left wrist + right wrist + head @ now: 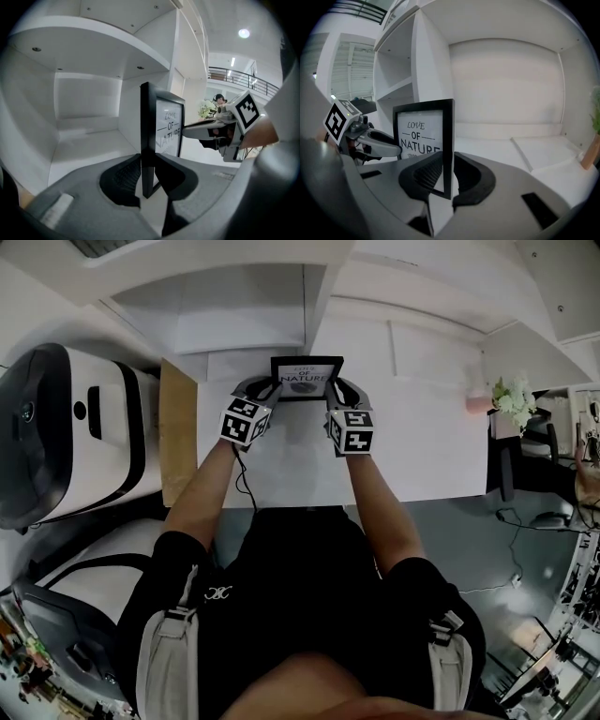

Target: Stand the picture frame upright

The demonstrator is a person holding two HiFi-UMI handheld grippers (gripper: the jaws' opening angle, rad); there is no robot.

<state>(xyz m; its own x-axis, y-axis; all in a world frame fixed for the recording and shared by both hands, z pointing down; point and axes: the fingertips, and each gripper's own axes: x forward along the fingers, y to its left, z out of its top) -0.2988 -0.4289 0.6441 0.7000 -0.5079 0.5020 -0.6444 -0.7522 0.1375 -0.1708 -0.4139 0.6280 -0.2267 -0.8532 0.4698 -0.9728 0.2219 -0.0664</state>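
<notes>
White shelf unit (234, 315) ahead w/ an open cubby. White desk (422, 456) under me. Picture frame (307, 378) is upright at the desk's back, print facing me, betw. both hands. Left gripper (265, 390) pinches its left side edge, right gripper (339, 390) its right. Edges run vertical thru my pads, neither hand nearer. Can't tell if the base is down on the desk.

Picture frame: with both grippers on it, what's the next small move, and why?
Probably ease the picture frame down until its bottom edge sits firmly on the white surface. It is already upright, the left gripper and right gripper are clamped on its side edges, and contact underneath can't be confirmed.
</notes>
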